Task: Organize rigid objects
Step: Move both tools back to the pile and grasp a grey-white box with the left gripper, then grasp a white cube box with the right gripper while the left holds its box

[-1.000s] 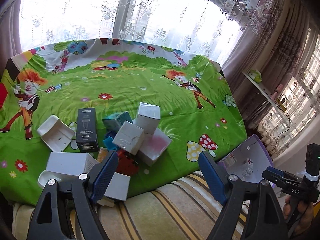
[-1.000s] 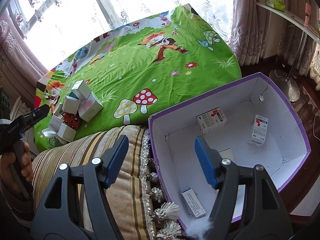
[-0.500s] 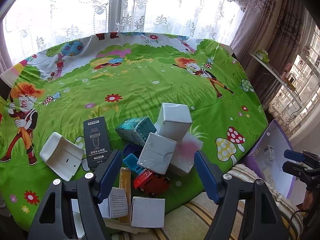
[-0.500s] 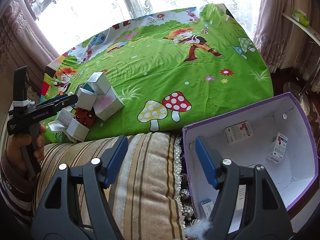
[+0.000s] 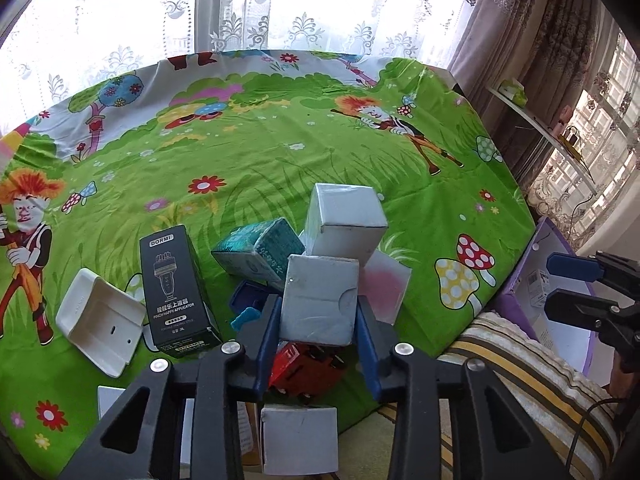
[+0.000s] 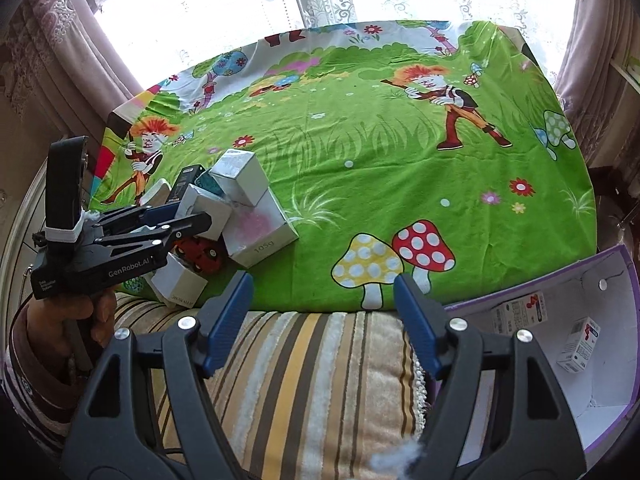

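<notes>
Left gripper (image 5: pixel 318 320) closing — pads flank the white box (image 5: pixel 320 300) atop the pile at six o'clock — while right gripper (image 6: pixel 322 324) opens, empty, over the striped cushion (image 6: pixel 304 368).

I've brought the left tongs (image 5: pixel 318 320) down into the heap of boxes, and their jaws are closing around the white box (image 5: pixel 320 300), which a second ago lay ahead of wide-open jaws. My right tongs (image 6: pixel 322 320) have swung away from the purple-rimmed box (image 6: pixel 592 360) to hang over the striped cushion (image 6: pixel 312 380), jaws opening on nothing.
</notes>
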`<act>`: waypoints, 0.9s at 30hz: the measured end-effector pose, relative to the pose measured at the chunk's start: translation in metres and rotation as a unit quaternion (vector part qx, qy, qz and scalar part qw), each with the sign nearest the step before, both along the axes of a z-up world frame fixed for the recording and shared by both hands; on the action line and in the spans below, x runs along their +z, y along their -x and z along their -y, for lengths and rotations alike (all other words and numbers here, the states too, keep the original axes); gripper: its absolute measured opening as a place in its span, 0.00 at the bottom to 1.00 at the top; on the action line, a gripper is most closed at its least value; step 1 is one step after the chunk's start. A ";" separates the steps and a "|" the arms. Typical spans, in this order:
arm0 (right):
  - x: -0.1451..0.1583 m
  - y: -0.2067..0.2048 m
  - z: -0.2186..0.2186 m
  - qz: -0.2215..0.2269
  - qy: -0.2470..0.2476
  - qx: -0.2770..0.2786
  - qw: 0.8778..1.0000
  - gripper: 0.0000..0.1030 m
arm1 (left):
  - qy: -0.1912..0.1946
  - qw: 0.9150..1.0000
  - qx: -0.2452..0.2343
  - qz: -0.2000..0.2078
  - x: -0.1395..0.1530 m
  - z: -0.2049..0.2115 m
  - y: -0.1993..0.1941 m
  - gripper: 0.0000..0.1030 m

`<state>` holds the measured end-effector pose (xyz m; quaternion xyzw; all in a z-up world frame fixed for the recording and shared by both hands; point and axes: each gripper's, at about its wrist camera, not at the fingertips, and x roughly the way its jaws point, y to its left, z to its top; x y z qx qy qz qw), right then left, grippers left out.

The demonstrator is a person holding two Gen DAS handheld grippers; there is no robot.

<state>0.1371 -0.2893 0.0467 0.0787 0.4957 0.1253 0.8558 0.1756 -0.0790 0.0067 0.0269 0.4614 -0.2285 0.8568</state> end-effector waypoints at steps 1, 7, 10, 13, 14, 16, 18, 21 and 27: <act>0.000 -0.003 -0.004 0.000 0.000 0.002 1.000 0.74 | 0.005 1.000 0.000 0.000 0.001 -0.001 0.000 0.35; 0.001 -0.018 -0.023 0.003 -0.003 0.000 1.000 0.74 | 0.050 0.999 0.016 0.003 0.006 -0.014 0.004 0.35; 0.004 -0.024 -0.034 0.009 -0.004 -0.006 1.000 0.74 | 0.084 0.996 0.041 0.010 0.013 -0.026 0.009 0.35; 0.005 -0.031 -0.049 0.017 -0.007 -0.006 1.000 0.74 | 0.114 0.991 0.073 0.021 0.018 -0.041 0.013 0.35; 0.004 -0.033 -0.054 0.019 -0.008 -0.007 1.000 0.74 | 0.118 0.989 0.084 0.026 0.019 -0.045 0.015 0.35; 0.002 -0.038 -0.064 0.019 -0.009 -0.011 1.000 0.74 | 0.122 0.986 0.107 0.037 0.021 -0.052 0.017 0.35; -0.001 -0.044 -0.074 0.018 -0.011 -0.014 1.000 0.74 | 0.126 0.983 0.128 0.047 0.021 -0.060 0.019 0.35; -0.001 -0.051 -0.085 0.029 -0.003 -0.024 0.999 0.74 | 0.133 0.976 0.159 0.062 0.023 -0.074 0.021 0.35; -0.005 -0.071 -0.103 0.038 0.017 -0.051 0.998 0.74 | 0.153 0.967 0.189 0.072 0.025 -0.091 0.023 0.35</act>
